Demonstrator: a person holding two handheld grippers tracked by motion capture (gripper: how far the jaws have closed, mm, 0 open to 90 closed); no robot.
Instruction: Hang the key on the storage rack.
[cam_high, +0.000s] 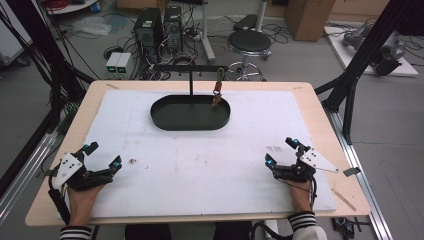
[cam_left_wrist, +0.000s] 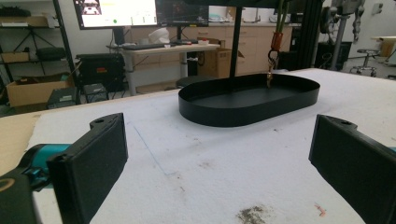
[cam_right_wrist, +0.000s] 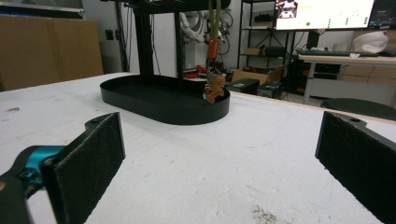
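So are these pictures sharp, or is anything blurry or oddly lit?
High view: even, soft light, faint shadows, slightly grainy; the black oval metal tray reads clearly. Left gripper view: the left claw looms large and soft-edged, the bright monitor behind is washed out. Right gripper view: the small brown keychain figure hanging over the tray is a bit fuzzy.

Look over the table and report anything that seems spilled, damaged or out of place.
Nothing is spilled or broken. The white mat carries a few dark smudges, one near the left gripper. The keychain hangs straight over the black tray. Both grippers rest open.
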